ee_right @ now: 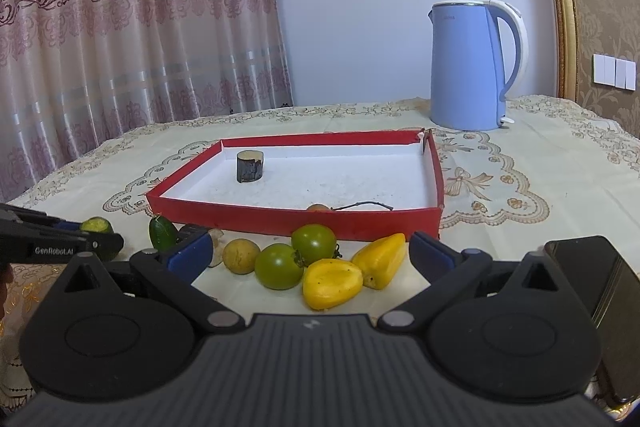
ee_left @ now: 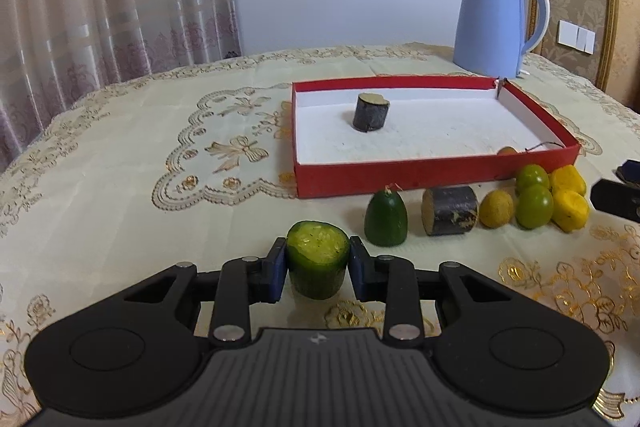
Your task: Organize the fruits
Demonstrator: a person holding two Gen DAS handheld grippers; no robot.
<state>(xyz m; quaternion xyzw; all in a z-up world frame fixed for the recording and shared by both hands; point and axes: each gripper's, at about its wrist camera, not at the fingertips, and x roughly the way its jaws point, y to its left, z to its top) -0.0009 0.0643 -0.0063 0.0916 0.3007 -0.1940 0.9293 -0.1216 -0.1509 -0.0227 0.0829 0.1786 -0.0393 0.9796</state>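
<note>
Cucumber stub [ee_left: 318,269] is standing on the table [ee_left: 120,187], short of the red tray [ee_left: 436,177]; left gripper [ee_left: 318,267] jaws are pinching its firm, slick sides; right gripper [ee_right: 310,255] jaws are spreading wide, empty.

The table [ee_right: 120,163] under an embroidered cloth bears a red tray [ee_right: 280,217], blue kettle [ee_right: 466,67], loose fruit pieces [ee_right: 332,283] and a phone [ee_right: 600,291].
</note>
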